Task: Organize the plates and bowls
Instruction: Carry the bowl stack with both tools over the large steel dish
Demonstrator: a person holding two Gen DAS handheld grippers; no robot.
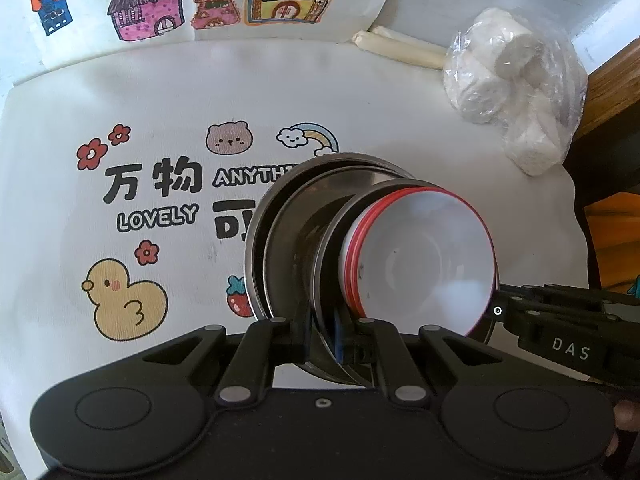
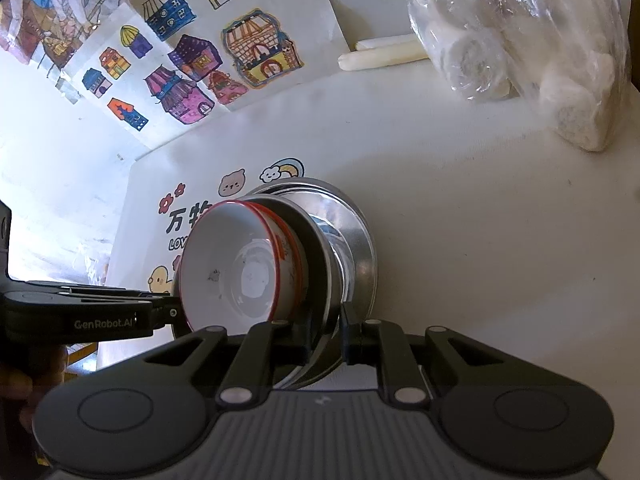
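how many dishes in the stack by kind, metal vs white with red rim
metal dishes: 3, from the widest metal plate to the inner metal bowl
white bowls with red rim: at least 2, judging by the stacked red rims
total: about 5

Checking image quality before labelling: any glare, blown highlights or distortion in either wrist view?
Left wrist: soft glare patch inside the white bowl; fisheye bends the table edge.
Right wrist: window light blows out the wall at left; bright specular on the steel plate; plastic bag glints.
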